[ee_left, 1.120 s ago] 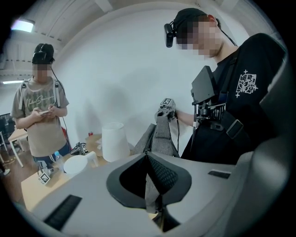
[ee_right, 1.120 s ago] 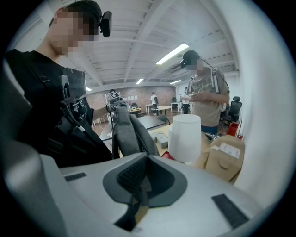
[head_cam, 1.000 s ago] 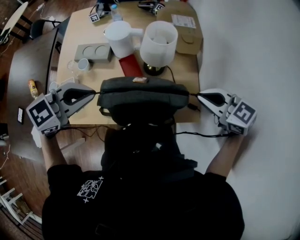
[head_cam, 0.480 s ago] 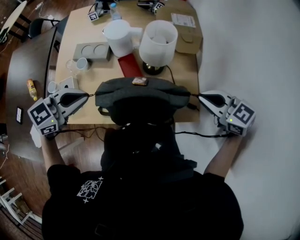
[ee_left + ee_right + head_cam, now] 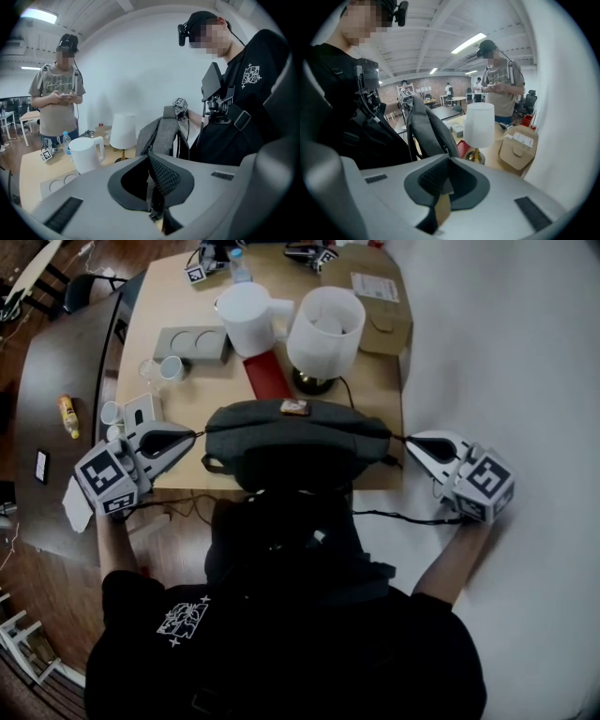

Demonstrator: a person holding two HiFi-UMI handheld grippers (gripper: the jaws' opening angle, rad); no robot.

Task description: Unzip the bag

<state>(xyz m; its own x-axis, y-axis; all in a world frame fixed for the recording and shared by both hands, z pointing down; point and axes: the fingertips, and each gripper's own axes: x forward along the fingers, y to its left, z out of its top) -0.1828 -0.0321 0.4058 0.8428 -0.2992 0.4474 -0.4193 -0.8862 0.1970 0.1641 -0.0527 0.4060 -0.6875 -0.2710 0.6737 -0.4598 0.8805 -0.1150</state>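
A grey bag (image 5: 295, 432) hangs stretched sideways in front of me at the near edge of the wooden table (image 5: 370, 470). My left gripper (image 5: 194, 437) is shut on a small dark tab at the bag's left end. My right gripper (image 5: 404, 439) is shut on a tab at its right end. In the left gripper view the bag (image 5: 161, 133) rises just beyond the closed jaws of the left gripper (image 5: 149, 152). In the right gripper view the bag (image 5: 429, 126) stands just past the tip of the right gripper (image 5: 449, 158). A small brown label (image 5: 294, 408) sits on top of the bag.
Behind the bag stand a white lamp (image 5: 323, 329), a white jug (image 5: 246, 317), a red flat item (image 5: 264, 379), a grey tray (image 5: 192, 343), small cups (image 5: 169, 368) and a cardboard box (image 5: 380, 301). A person (image 5: 58, 103) stands beyond the table. A dark table (image 5: 56, 381) lies left.
My left gripper has sunk a little with the bag's left end. The right gripper has stayed where it was, and both jaws remain closed.
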